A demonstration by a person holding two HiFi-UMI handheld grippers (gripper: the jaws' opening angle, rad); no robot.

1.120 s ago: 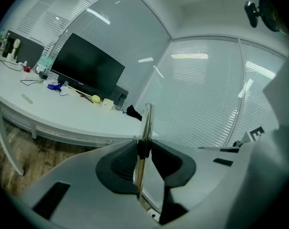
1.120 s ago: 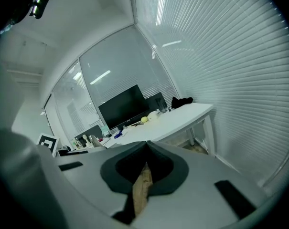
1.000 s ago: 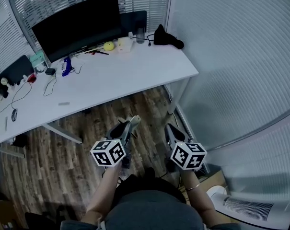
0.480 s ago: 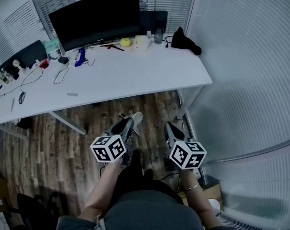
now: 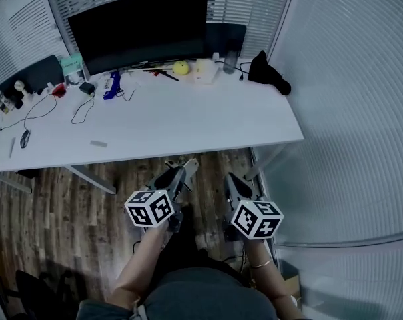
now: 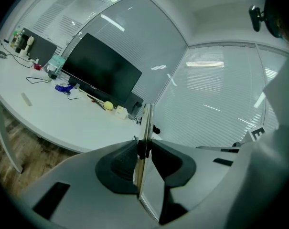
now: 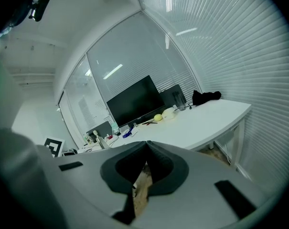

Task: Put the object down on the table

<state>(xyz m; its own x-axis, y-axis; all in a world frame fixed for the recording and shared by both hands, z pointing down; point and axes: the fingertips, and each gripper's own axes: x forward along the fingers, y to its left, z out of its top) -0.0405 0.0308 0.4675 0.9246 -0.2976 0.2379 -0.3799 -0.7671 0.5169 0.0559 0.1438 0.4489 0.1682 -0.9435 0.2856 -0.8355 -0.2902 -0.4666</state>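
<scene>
over the wood floor (image 5: pixel 74 212) just short of the white table (image 5: pixel 188 122), left gripper (image 5: pixel 182 176) pinches a thin flat plate (image 6: pixel 147 120) edge-on, off the table; right gripper (image 5: pixel 237 185) jaws closed together, nothing between

One panel (image 6: pixel 151 192), one table (image 5: pixel 188 122), one monitor (image 5: pixel 138 29)

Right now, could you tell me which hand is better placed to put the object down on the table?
Left. The left tool is clamped on the thin flat panel and points toward the white table; the right tool is shut on nothing.
</scene>
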